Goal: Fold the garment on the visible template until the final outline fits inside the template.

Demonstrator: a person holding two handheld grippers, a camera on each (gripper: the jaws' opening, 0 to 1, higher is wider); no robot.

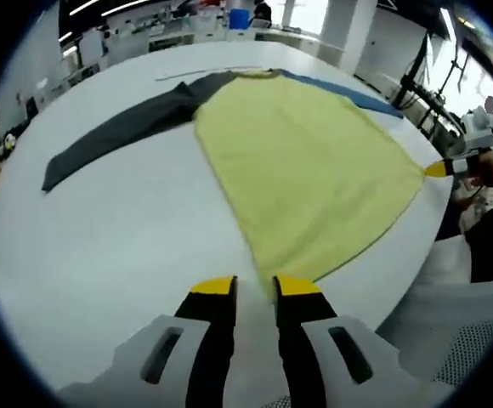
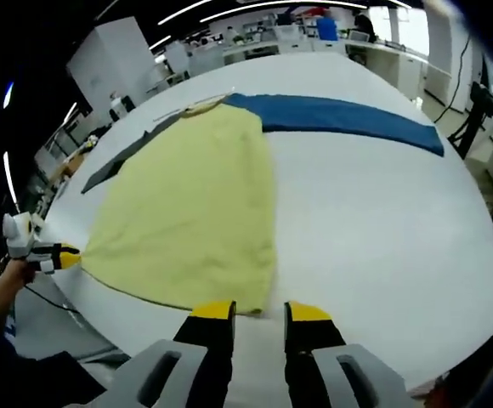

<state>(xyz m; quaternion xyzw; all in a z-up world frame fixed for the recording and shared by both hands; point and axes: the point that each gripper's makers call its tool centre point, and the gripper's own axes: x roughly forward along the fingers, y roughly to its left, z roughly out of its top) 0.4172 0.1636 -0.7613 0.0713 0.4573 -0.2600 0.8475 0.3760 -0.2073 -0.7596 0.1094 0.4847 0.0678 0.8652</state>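
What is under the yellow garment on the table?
The yellow garment lies spread on the white table, its dark sleeve and blue sleeve stretched out flat. Whether any template lies beneath is hidden by the cloth.

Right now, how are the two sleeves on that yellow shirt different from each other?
The gray sleeve is dark charcoal; the blue sleeve is bright blue. They point opposite ways: the gray sleeve stretches out from one shoulder of the yellow shirt, the blue sleeve from the other. In the left gripper view the gray sleeve shows at full length, while the blue sleeve is just a thin strip behind the shirt. Both are long, unfolded, and lie flat on the white table.
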